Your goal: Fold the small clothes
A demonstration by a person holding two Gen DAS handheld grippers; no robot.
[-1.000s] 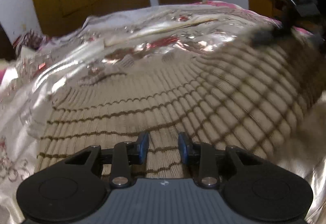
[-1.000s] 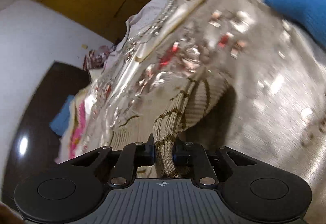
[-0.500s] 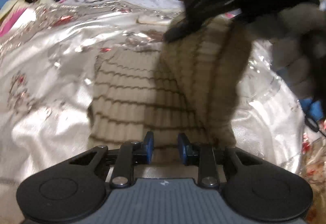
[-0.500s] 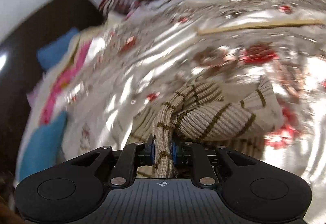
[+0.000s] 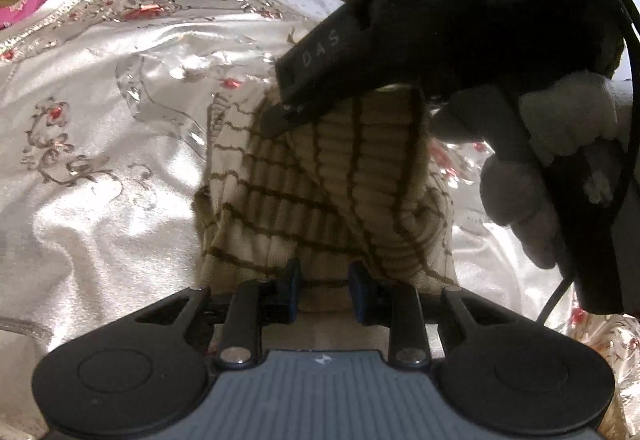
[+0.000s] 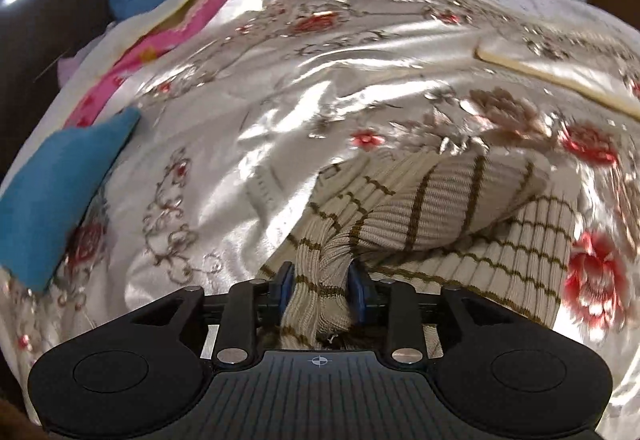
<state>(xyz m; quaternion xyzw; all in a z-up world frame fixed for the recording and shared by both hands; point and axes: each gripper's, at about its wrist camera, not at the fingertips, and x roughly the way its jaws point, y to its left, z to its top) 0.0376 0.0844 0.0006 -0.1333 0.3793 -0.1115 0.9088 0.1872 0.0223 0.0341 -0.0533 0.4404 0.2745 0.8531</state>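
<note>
One striped sweater (image 5: 304, 199) lengthwise away from left gripper (image 5: 324, 290).

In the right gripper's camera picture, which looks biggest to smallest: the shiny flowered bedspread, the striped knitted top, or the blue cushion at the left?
1. Bedspread, filling most of the picture.
2. Striped knitted top.
3. Blue cushion, cut off by the edge, so its true size is unsure.

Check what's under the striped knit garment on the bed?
The striped knit garment lies on a shiny embroidered bedspread, its bunched end in the right gripper. The cloth directly beneath is covered, so anything under it is hidden.
</note>
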